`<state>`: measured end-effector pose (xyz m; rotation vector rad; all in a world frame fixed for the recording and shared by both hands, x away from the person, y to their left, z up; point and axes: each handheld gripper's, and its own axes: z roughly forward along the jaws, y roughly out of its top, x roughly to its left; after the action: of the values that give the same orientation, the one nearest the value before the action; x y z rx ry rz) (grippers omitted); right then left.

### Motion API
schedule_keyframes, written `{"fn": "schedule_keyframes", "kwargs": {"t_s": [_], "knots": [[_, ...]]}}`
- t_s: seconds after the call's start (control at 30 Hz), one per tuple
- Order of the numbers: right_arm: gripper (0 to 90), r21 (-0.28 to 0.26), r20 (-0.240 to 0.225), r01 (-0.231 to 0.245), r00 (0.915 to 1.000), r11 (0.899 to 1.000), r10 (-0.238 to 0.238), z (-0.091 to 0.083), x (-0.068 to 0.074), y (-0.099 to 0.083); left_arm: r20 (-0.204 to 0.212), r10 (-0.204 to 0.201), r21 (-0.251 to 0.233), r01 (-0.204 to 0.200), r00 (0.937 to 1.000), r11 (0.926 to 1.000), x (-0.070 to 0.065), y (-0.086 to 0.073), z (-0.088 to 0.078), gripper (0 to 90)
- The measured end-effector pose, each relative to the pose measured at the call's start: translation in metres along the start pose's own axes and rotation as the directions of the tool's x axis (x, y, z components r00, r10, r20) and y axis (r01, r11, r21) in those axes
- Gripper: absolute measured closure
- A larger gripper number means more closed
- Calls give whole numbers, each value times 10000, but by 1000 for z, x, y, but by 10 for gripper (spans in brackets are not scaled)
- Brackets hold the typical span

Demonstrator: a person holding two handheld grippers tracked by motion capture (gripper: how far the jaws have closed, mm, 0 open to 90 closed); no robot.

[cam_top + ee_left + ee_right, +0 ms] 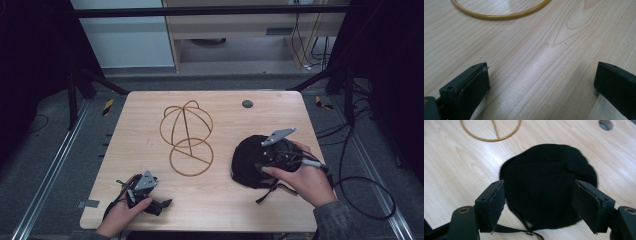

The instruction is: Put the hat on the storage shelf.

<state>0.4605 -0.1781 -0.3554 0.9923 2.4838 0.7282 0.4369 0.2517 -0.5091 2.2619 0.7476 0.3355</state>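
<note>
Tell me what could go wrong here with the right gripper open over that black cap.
The right gripper is open above the black cap; soft fabric may bunch or slip from a shallow pinch. The cap's loose strap could snag. The light wire hat stand nearby might tip if bumped.

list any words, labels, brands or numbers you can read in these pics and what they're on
None: no readable text stands on anything.
The black cap shows no logo or label.
The wire hat stand, the wooden table and the round grey disc are unmarked.
The left gripper and right gripper show no lettering on their black jaws.
</note>
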Motion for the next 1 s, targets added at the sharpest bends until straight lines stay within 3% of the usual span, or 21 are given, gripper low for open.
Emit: {"fn": "schedule_keyframes", "kwargs": {"t_s": [0.2, 0.3, 0.4, 0.5, 0.63, 0.8, 1.0], "knots": [[251, 231, 93, -311, 9995, 9992, 309, -12, -21, 3, 24, -7, -10, 8, 10000, 10000, 0, 0, 0, 0], [260, 605, 322, -192, 9993, 9980, 173, -15, -33, 7, 32, -4, -16, 4, 10000, 10000, 0, 0, 0, 0], [271, 564, 62, -613, 9981, 9965, 611, -15, -48, 11, 28, -41, -49, 41, 10000, 10000, 0, 0, 1, 0], [291, 772, -424, -666, 9966, 9948, 700, -7, -54, 16, 20, -17, -37, 17, 10000, 10000, 0, 0, 0, 0], [313, 1281, -417, -505, 9976, 9905, 562, 10, -57, 22, 21, -12, -35, 12, 10000, 10000, 0, 0, 0, 0], [329, 1566, -781, -748, 9931, 9848, 878, 30, -63, 28, 22, -17, -48, 17, 10000, 10000, 0, 0, 0, 0], [293, 1954, -1009, -716, 9906, 9781, 927, 48, -61, 37, 31, -19, -45, 19, 10000, 10000, 0, 0, 0, 0]]}}
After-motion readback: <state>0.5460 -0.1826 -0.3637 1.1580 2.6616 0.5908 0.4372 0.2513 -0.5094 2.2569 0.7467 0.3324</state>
